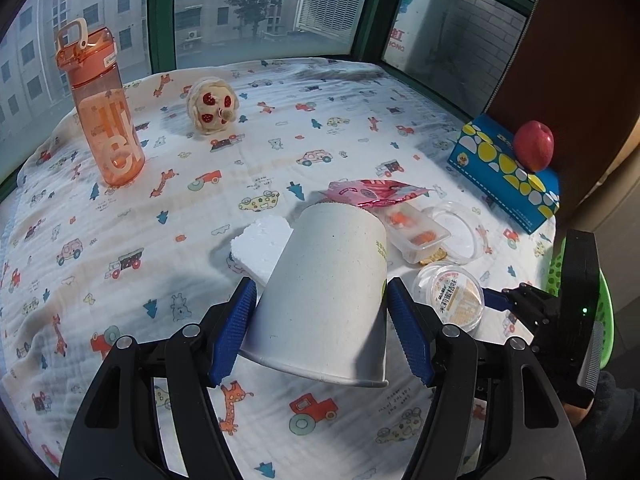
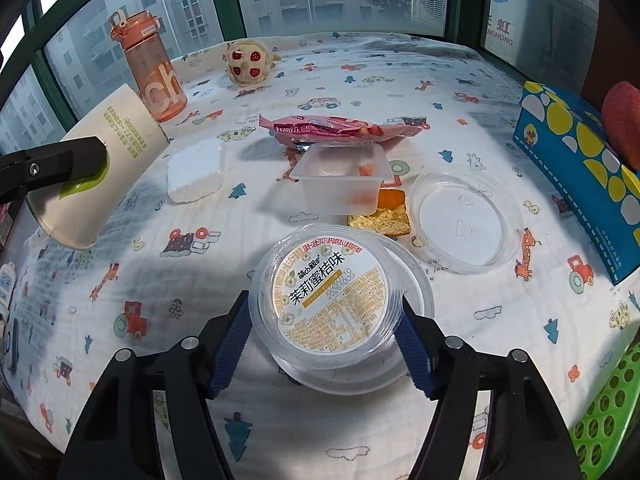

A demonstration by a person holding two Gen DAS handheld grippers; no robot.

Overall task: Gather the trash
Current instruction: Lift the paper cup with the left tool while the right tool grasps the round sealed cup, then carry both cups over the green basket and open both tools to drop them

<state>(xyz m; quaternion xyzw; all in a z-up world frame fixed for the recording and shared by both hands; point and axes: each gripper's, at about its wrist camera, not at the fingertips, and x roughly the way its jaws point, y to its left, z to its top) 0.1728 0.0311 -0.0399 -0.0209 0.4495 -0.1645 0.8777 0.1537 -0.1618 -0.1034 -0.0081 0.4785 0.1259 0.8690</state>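
Right wrist: right gripper (image 2: 324,320) clamps jelly cup (image 2: 328,300); clear lid (image 2: 466,222) beside.

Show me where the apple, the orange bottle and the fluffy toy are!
apple (image 1: 534,145), left wrist view, middle of its red skin.
orange bottle (image 1: 110,128), left wrist view, middle of its see-through body.
fluffy toy (image 2: 247,63), right wrist view, its spotted front.
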